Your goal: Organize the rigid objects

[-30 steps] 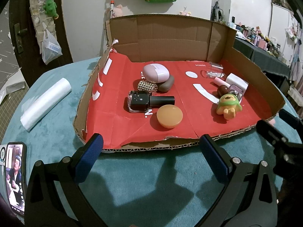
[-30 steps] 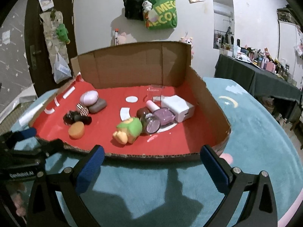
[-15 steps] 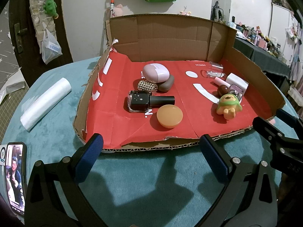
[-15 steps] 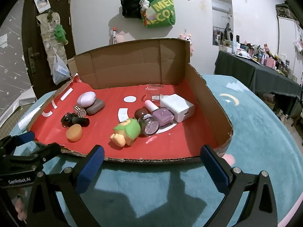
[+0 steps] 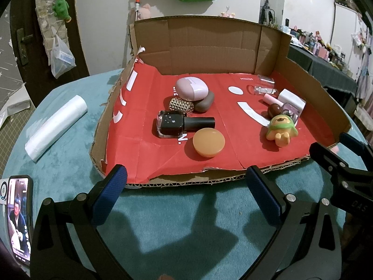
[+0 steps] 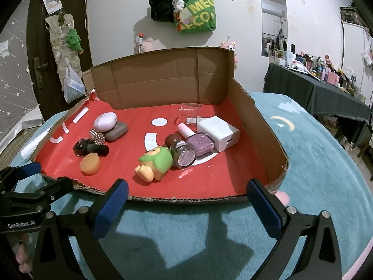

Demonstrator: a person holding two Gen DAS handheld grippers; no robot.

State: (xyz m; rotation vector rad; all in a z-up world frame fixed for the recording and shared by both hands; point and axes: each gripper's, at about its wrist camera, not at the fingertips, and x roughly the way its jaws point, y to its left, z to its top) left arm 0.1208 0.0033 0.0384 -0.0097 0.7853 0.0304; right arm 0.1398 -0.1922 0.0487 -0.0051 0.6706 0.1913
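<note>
A cardboard tray (image 5: 324, 98) lined in red lies on the teal table and holds everything. On its left lie a black nail polish bottle (image 5: 177, 124), an orange round lid (image 5: 208, 142), a studded ring (image 5: 181, 105) and a pink oval case (image 5: 191, 88) resting on a grey-brown case (image 5: 205, 102). On its right lie a green-capped toy figure (image 6: 155, 163), a glitter jar (image 6: 184, 155), a purple nail polish (image 6: 199, 140), a brown ball (image 6: 173, 140), a white charger (image 6: 219, 131) and a clear box (image 6: 190, 114). My left gripper (image 5: 185, 186) and right gripper (image 6: 187, 193) both hover open at the tray's near edge, holding nothing.
A roll of white plastic bags (image 5: 56, 126) lies left of the tray. A phone (image 5: 18, 217) with a lit screen sits at the near left. The tray's back and right walls stand high. A dark cluttered table (image 6: 326, 93) stands beyond on the right.
The right gripper has risen and tilted, so its view sees more of the tray floor. In the left view it has crept further in. No object has shifted.
</note>
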